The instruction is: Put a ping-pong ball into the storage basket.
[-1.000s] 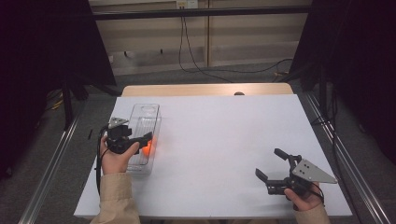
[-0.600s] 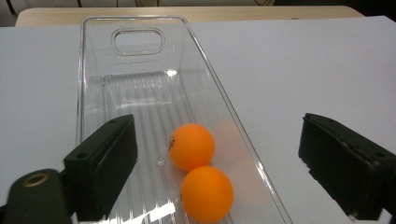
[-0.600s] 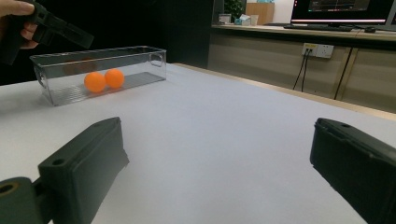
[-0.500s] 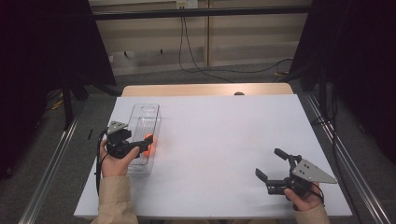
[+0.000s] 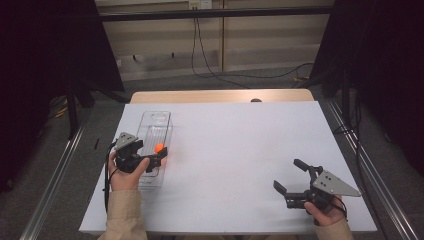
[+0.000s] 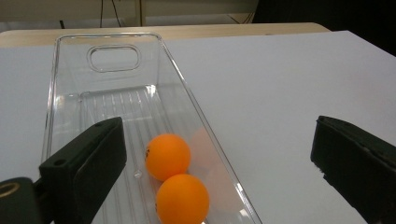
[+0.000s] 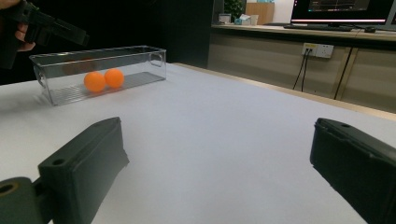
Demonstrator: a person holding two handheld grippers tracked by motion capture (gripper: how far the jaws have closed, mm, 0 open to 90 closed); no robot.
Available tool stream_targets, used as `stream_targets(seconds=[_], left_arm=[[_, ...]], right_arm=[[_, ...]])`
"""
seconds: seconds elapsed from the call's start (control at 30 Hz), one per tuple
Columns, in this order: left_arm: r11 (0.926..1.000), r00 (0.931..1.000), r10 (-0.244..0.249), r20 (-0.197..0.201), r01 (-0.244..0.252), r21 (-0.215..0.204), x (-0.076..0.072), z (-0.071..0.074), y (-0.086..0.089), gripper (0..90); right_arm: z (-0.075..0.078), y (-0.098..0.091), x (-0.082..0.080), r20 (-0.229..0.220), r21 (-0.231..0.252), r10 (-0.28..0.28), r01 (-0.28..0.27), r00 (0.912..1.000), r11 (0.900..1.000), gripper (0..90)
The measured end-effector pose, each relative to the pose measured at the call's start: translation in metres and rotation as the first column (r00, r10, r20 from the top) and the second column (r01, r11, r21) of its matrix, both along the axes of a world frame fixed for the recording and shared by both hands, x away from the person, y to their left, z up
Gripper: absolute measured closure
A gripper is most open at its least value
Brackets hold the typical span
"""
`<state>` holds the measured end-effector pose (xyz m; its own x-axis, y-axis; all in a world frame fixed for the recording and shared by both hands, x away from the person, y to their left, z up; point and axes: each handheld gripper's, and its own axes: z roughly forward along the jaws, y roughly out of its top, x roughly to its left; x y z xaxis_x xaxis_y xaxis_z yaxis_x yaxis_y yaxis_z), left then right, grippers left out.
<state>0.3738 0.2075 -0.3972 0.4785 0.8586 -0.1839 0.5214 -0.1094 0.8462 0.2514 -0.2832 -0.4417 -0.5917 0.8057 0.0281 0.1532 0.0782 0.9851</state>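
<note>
Here the left gripper (image 5: 150,161), at the left of the high view, hangs over the clear bin (image 6: 112,58); its jaws have just been opening and stand spread, nothing between them. Two orange balls (image 6: 168,156) lie touching in the bin, low in the left gripper view. At lower right, the right gripper (image 5: 291,176) is spread over bare desk (image 5: 240,145).

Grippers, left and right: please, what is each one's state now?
Left gripper: open, fingers just opened, holding nothing, above the clear bin with two orange balls.
Right gripper: open, empty.
</note>
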Motion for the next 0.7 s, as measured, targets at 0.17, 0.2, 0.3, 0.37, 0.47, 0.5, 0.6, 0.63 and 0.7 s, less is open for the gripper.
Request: stream_targets(seconds=[0.17,0.2,0.3,0.37,0.47,0.5,0.6,0.63,0.7], left_arm=[[0.9999,0.9999,-0.009,0.012,0.009,-0.009,-0.003,-0.001,0.000,3.3],[0.9999,0.9998,-0.008,0.016,0.009,-0.013,-0.004,-0.002,0.000,3.2],[0.9998,0.9997,-0.004,0.022,0.004,-0.020,-0.005,-0.003,0.001,3.2],[0.9997,0.9994,0.004,0.033,-0.003,-0.026,-0.006,-0.004,0.002,3.2],[0.9996,0.9990,0.004,0.045,-0.002,-0.028,-0.008,-0.004,0.003,3.2],[0.9996,0.9987,0.002,0.051,0.000,-0.030,-0.008,-0.004,0.003,3.2],[0.9985,0.9981,-0.011,0.060,0.014,-0.053,-0.010,-0.005,0.005,3.2],[0.9986,0.9976,-0.012,0.067,0.016,-0.051,-0.011,-0.005,0.005,3.2],[0.9987,0.9972,-0.021,0.071,0.024,-0.045,-0.012,-0.005,0.004,3.2]], right_arm=[[0.000,0.000,0.000,0.001,0.000,0.001,-0.001,1.0000,1.0000,2.7],[0.000,0.000,0.000,0.000,0.001,0.001,-0.001,1.0000,1.0000,2.7],[0.000,0.000,0.000,0.001,-0.002,0.002,-0.002,1.0000,1.0000,2.7],[0.000,0.000,0.000,0.002,-0.002,0.002,-0.002,1.0000,1.0000,2.7],[0.000,0.000,0.000,0.002,-0.002,0.002,-0.002,1.0000,1.0000,2.7],[0.000,0.000,0.000,0.002,-0.002,0.003,-0.002,1.0000,1.0000,2.7],[0.000,0.000,0.000,0.001,-0.002,0.003,-0.003,1.0000,1.0000,2.7],[0.000,0.000,0.000,0.001,-0.002,0.003,-0.003,1.0000,1.0000,2.7],[0.000,0.000,0.000,0.002,-0.001,0.004,-0.004,1.0000,1.0000,2.7]])
